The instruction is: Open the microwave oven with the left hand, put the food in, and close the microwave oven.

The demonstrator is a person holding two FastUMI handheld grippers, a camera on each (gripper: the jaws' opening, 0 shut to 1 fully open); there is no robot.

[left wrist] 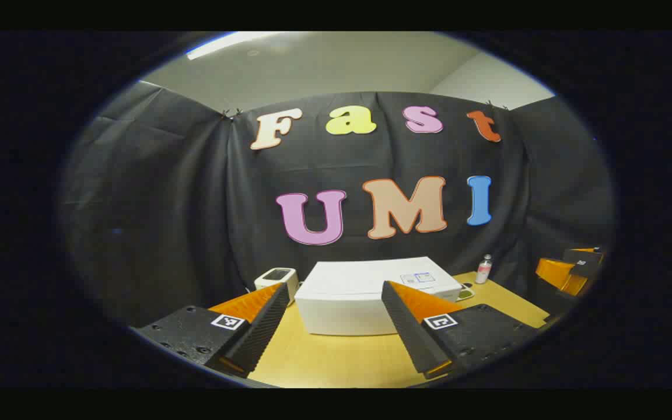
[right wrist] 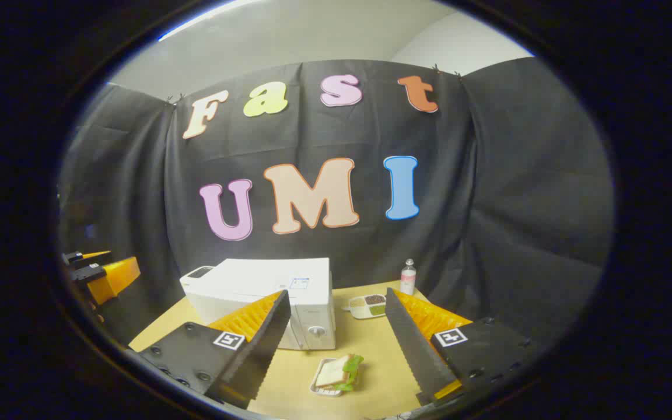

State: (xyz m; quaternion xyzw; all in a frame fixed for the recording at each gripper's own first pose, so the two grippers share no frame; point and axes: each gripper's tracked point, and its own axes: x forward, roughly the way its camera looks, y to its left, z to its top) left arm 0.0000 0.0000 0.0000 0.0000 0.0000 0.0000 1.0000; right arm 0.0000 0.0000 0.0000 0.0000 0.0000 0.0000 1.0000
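Observation:
The white microwave (left wrist: 365, 291) stands on the wooden table (left wrist: 324, 359) with its door shut; in the right gripper view the microwave (right wrist: 266, 291) shows a control knob (right wrist: 317, 331) at its front right corner. A sandwich with lettuce on a small white tray (right wrist: 339, 373) lies on the table in front of the microwave. My left gripper (left wrist: 334, 286) is held open in the air before the microwave, holding nothing. My right gripper (right wrist: 337, 291) is also open and empty, above and behind the sandwich. Each gripper appears at the edge of the other's view: right gripper (left wrist: 569, 271), left gripper (right wrist: 100, 271).
A small white device (left wrist: 277, 279) sits left of the microwave. To its right are a divided dish of food (right wrist: 368, 305) and a small bottle (right wrist: 408, 276) near the black cloth wall. Bare table (right wrist: 371, 344) lies around the sandwich.

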